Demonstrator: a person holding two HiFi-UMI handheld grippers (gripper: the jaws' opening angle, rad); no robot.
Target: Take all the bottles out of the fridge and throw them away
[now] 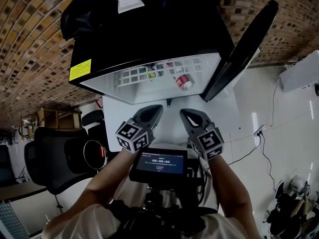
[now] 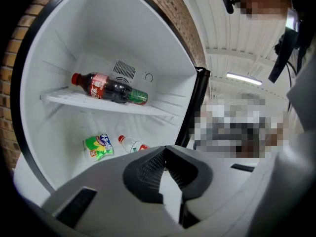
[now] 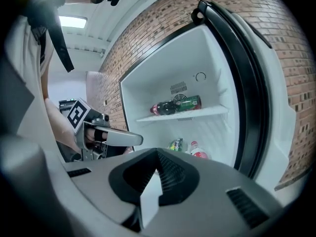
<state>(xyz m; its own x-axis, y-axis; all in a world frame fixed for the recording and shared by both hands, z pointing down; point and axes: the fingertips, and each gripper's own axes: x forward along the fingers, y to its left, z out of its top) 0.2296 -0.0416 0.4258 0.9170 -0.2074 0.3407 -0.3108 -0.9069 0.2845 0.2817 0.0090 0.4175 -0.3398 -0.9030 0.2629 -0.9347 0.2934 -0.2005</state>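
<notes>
Two closed claws (image 1: 155, 108) (image 1: 187, 112); three bottles (image 2: 101, 87) (image 2: 139, 97) (image 2: 129, 143).

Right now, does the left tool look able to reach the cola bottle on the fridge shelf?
Probably yes: the fridge door stands open and nothing blocks the left tool from the cola bottle, but its jaws are shut.

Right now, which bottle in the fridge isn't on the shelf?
The clear red-capped bottle, lying on the fridge floor beside the green packet; the cola bottle and the green-labelled bottle lie on the shelf above.
</notes>
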